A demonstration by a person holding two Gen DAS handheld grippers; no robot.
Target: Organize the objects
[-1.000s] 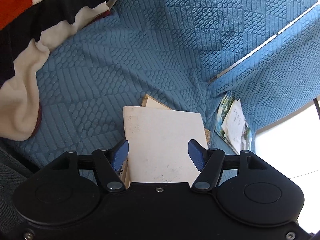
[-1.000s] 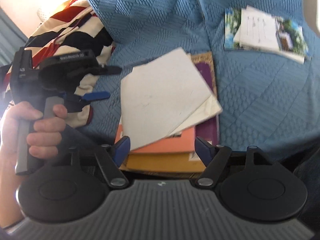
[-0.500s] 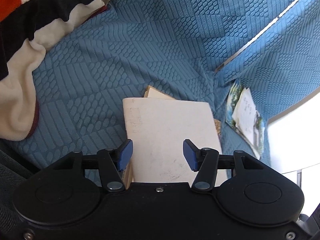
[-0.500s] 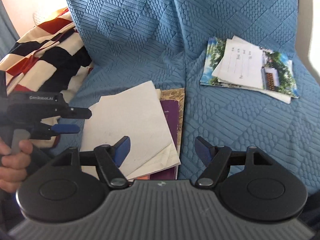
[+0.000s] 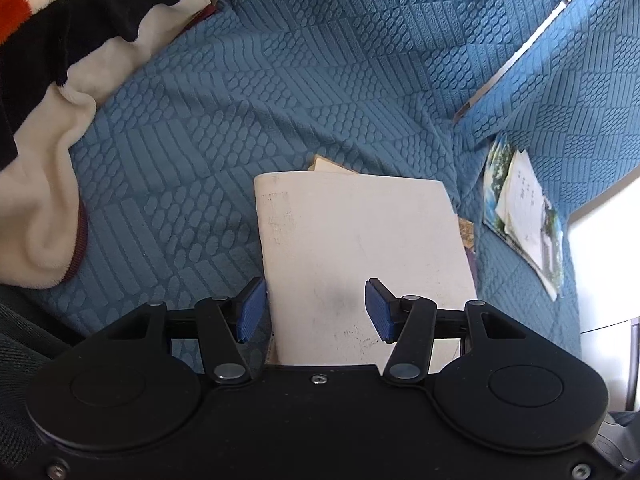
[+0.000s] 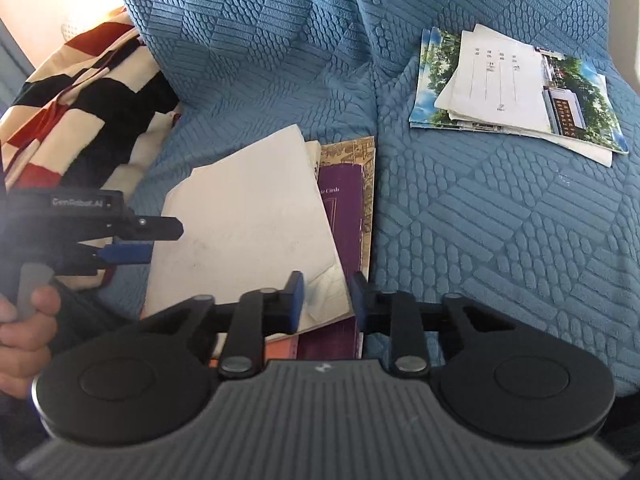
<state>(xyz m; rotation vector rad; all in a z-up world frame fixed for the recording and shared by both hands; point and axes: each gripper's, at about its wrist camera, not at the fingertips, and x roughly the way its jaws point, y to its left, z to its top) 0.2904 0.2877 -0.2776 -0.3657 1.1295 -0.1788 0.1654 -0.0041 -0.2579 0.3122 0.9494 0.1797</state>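
We are holding 2 grippers over a blue quilted sofa cover (image 6: 500,216). The left gripper (image 5: 316,308) is released, its jaws spread above the near edge of a white booklet (image 5: 360,248). The right gripper (image 6: 326,298) is narrowed but gripping nothing, its jaws straddling the booklet's creased corner atop a purple book (image 6: 344,216). At 1 o'clock in the right view, a pile of photo leaflets (image 6: 516,84) is lying well apart; at 10 o'clock, a striped blanket (image 6: 80,100).
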